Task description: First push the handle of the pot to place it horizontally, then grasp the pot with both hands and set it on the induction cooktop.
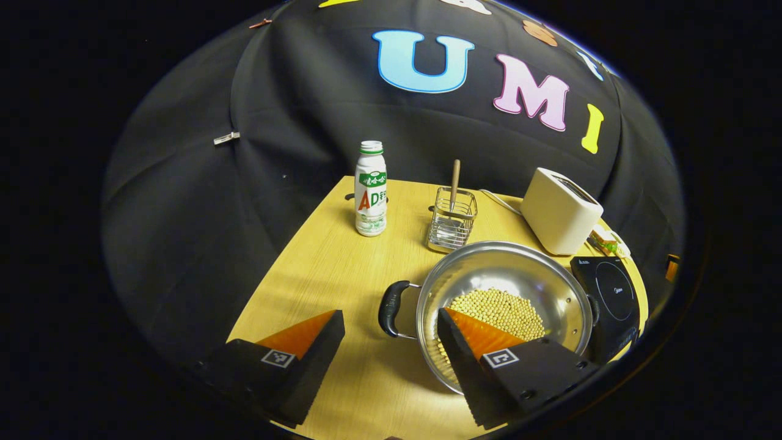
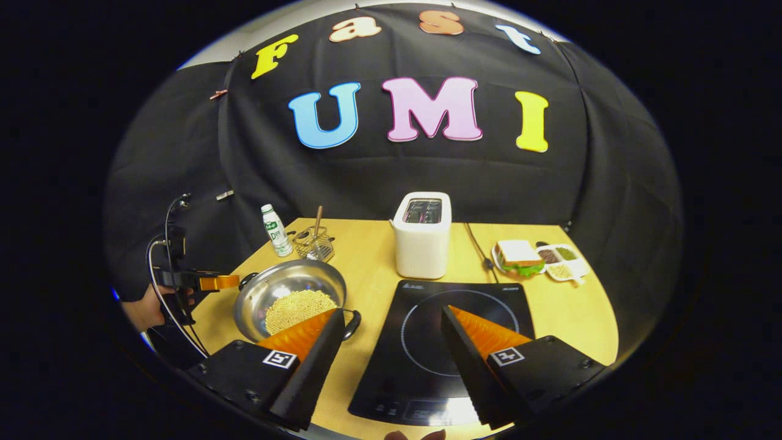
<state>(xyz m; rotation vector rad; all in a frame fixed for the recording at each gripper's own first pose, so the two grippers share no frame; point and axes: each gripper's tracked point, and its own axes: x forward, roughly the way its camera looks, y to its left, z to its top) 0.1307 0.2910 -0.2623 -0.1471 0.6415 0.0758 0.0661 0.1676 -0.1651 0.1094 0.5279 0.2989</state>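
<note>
yellow table (image 1: 330, 256) under dark cloth; pot (image 1: 507, 287) of beans (image 1: 498, 308) lower right in left gripper view, beside cooktop (image 2: 446, 330). left gripper (image 1: 391, 342) and right gripper (image 2: 391, 342) both spread apart, holding nothing. could spill beans if lifted unevenly.

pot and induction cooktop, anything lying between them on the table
Nothing: in the right gripper view a bare strip of yellow table separates the pot from the induction cooktop. The pot's right handle juts into that strip.
</note>
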